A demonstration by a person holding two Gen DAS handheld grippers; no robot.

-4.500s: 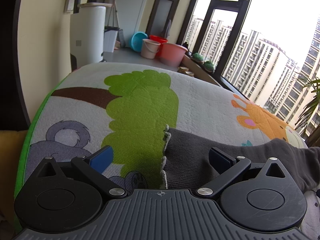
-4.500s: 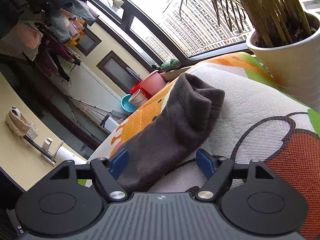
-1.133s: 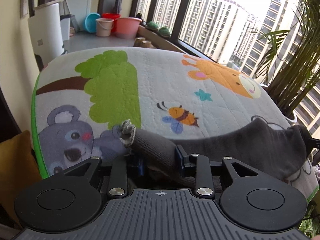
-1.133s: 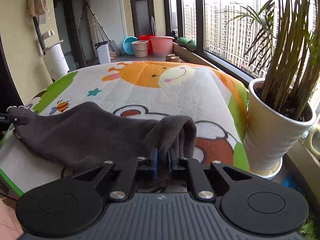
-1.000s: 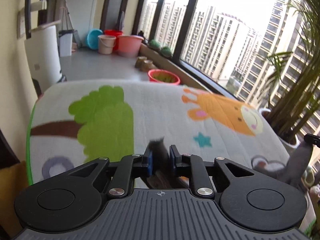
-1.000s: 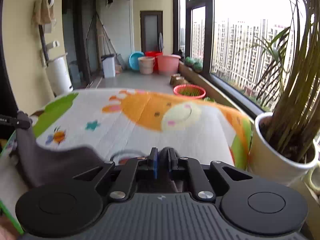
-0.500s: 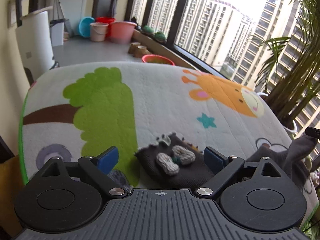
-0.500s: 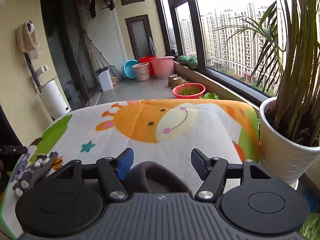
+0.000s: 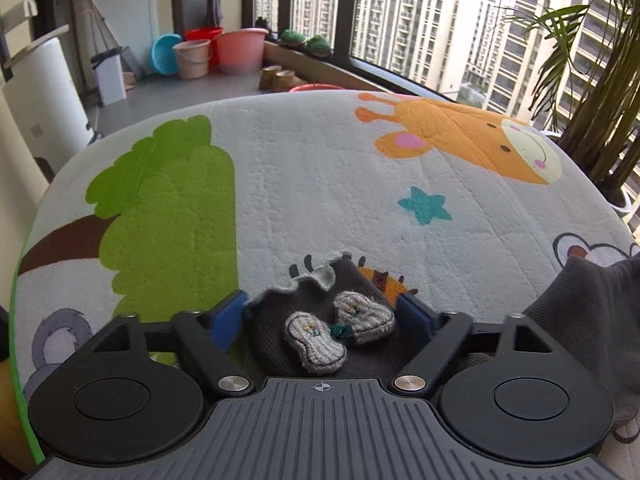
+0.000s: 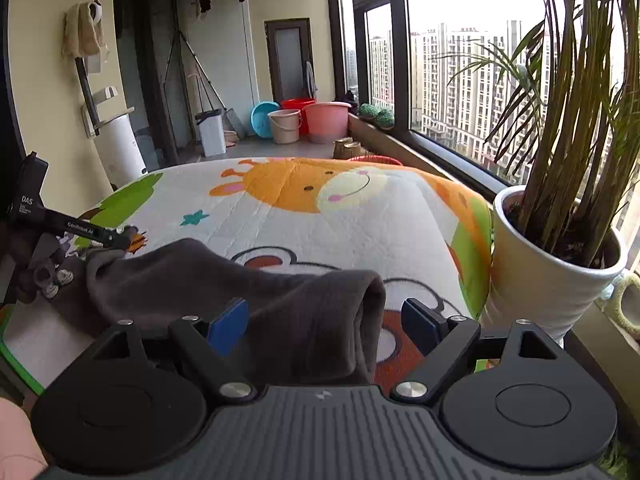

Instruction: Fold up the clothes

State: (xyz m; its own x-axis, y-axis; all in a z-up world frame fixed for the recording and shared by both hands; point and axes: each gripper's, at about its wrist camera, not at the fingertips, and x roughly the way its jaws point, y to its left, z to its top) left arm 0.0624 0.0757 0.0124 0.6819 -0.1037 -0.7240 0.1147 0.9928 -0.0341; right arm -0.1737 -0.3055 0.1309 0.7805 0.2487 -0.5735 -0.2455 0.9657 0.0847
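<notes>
Looking along both tools, we find the dark grey fleecy knitted sock (image 10: 224, 280) lying on the cartoon-printed quilted play mat (image 9: 320, 168), its long axis running from nine o'clock to three o'clock between our hands. Our left gripper (image 9: 324, 312) has its jaws half apart and closing, the frilled cuff end with two grey peanut-shaped patches (image 9: 340, 332) lying between them, apparently unpinched. Our right gripper (image 10: 326, 318) is opening wide, the toe end loose at twelve o'clock between its blue pads.
</notes>
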